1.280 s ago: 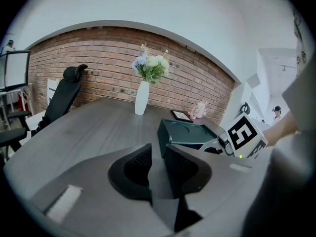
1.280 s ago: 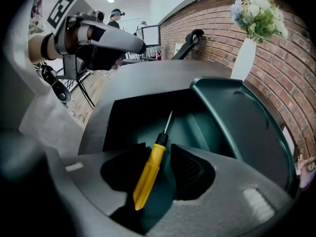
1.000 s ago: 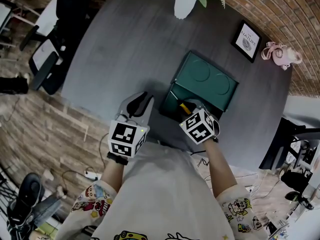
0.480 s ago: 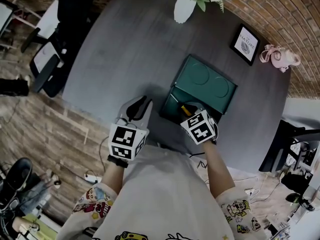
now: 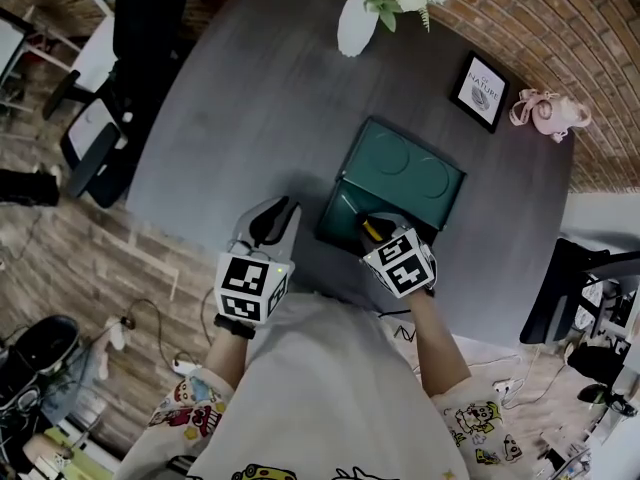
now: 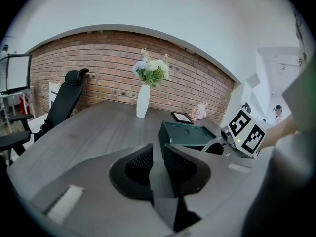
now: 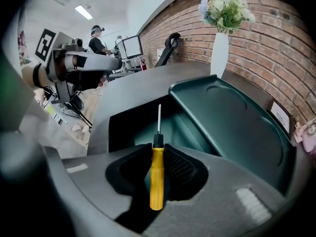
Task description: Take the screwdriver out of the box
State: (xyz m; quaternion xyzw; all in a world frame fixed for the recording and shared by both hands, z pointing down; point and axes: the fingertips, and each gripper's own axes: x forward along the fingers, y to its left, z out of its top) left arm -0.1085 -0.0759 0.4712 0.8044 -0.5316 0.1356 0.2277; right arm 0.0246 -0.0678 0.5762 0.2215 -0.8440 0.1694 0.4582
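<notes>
A dark green box [image 5: 400,178] lies on the grey table [image 5: 250,98] with its lid [image 7: 232,117] raised. My right gripper [image 5: 378,228] hangs over the box's open front, shut on the yellow handle of the screwdriver [image 7: 157,174]. The thin metal shaft points forward over the box's inside. In the head view a bit of that yellow handle [image 5: 369,230] shows by the jaws. My left gripper [image 5: 273,218] sits left of the box over the table; its jaws are closing to a narrow gap with nothing between them [image 6: 158,154].
A white vase of flowers [image 5: 358,23] stands at the table's far edge. A framed picture [image 5: 478,90] and a pink figurine [image 5: 545,116] sit at the back right. An office chair [image 5: 95,138] stands left of the table. The table's near edge runs just behind both grippers.
My right gripper has rolled slightly over the box's open front, the yellow handle staying between its jaws. The left gripper has kept its place.
</notes>
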